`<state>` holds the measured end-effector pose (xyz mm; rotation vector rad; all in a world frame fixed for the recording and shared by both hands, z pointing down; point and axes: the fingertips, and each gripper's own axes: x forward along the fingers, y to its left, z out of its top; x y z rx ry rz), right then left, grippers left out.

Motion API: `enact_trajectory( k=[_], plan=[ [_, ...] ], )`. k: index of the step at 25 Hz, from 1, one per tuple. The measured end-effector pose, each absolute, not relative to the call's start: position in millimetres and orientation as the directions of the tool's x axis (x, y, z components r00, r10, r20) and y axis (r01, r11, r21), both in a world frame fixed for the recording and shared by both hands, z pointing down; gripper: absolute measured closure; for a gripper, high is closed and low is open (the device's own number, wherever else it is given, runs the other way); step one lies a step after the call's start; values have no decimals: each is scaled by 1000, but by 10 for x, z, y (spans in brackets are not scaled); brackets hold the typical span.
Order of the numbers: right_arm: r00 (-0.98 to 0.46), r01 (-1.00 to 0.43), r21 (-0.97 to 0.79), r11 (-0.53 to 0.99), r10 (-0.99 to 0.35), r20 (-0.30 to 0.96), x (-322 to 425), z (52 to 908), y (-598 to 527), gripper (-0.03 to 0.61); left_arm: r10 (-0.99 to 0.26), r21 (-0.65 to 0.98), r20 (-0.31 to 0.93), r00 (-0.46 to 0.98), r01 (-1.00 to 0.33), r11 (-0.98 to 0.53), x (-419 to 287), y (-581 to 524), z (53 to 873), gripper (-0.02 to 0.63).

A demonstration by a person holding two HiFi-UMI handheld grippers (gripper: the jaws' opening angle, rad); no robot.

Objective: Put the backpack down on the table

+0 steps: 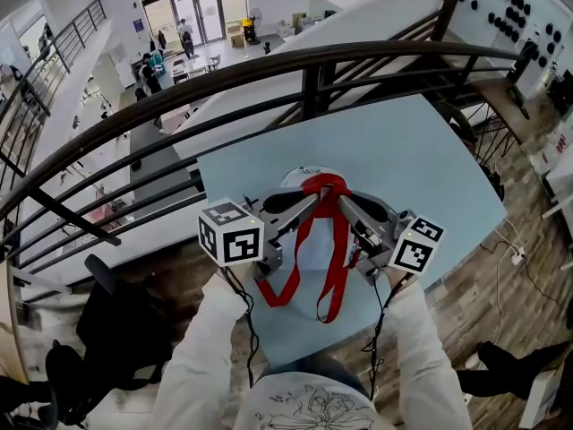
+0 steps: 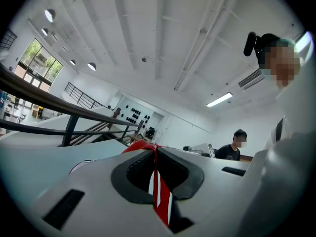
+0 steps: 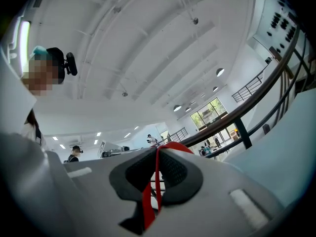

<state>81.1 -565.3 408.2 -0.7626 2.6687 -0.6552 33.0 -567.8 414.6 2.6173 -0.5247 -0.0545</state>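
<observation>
A white backpack with red straps sits low over the light blue table, close to its near edge. I cannot tell whether it rests on the top. My left gripper reaches in from the left and is shut on a red strap. My right gripper comes from the right, shut on a red strap too. The two sets of jaws meet above the pack's top. The left gripper and the right gripper each show the webbing pinched between dark pads.
A black railing runs just beyond the table's far edge, with an open drop to a lower floor behind it. A dark chair stands at the lower left. A person sits at a desk in the background.
</observation>
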Motion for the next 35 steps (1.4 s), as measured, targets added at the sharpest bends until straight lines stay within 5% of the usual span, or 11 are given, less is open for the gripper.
enact_trajectory(
  k=[35],
  plan=[
    [-848,-377,-537,755,-514,-127,789,4290,-4452,552,-428,488,71,901,-405,-773,299,-4333,4456,586]
  ],
)
